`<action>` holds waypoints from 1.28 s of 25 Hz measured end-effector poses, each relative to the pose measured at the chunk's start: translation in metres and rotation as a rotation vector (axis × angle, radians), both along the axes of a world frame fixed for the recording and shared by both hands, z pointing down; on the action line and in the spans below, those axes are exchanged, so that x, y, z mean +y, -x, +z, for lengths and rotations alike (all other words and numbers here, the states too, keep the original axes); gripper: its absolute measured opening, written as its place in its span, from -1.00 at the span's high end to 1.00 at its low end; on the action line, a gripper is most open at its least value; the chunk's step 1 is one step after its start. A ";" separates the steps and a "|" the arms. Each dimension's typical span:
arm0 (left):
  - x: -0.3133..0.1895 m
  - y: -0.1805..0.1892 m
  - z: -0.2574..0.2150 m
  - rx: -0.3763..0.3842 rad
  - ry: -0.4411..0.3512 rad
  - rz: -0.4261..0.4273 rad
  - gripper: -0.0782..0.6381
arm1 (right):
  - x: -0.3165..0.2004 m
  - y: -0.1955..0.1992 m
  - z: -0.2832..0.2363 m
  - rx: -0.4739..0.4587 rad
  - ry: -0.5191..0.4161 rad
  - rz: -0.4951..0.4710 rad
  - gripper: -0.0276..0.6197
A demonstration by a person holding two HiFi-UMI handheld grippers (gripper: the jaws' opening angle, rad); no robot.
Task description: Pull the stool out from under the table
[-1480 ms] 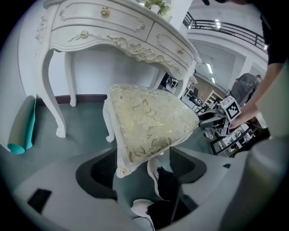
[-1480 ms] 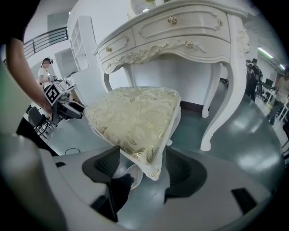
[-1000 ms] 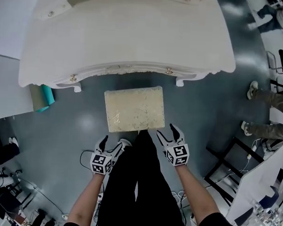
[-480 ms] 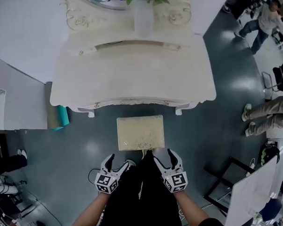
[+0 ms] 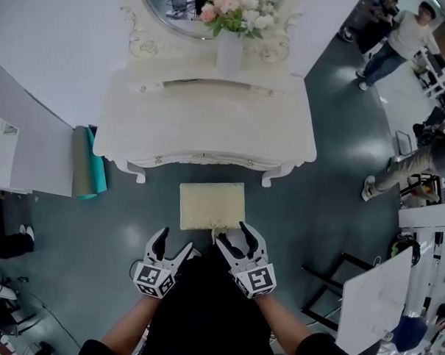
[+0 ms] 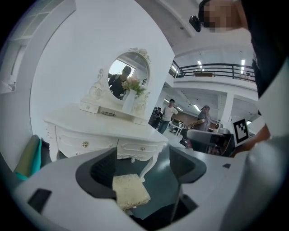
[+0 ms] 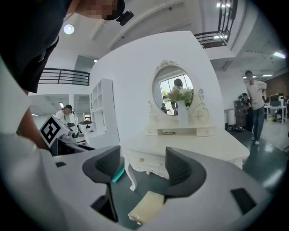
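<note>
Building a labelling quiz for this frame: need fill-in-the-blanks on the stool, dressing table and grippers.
1. The stool stands on the floor in front of the dressing table, not ___ it.
2. The left gripper and the right gripper both have their jaws ___, holding nothing.
3. The vase in front of the mirror holds ___.
Missing words: under; open; flowers.

Lab hall, mezzanine railing (image 6: 212, 70), staged dressing table (image 5: 210, 121)
</note>
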State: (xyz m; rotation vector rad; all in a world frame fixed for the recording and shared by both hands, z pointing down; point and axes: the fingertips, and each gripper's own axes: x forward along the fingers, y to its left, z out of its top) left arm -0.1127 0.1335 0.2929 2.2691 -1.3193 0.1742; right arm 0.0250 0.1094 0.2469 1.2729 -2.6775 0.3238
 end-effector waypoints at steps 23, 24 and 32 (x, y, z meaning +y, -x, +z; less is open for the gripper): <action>0.061 -0.073 -0.139 -0.038 -0.249 -0.053 0.74 | 0.064 -0.039 -0.126 -0.057 -0.158 -0.020 0.86; 0.064 -0.079 -0.141 -0.051 -0.253 -0.050 0.74 | 0.068 -0.043 -0.130 -0.050 -0.172 -0.015 0.86; 0.080 -0.113 -0.148 -0.073 -0.286 -0.052 0.74 | 0.090 -0.076 -0.161 -0.051 -0.279 0.069 0.86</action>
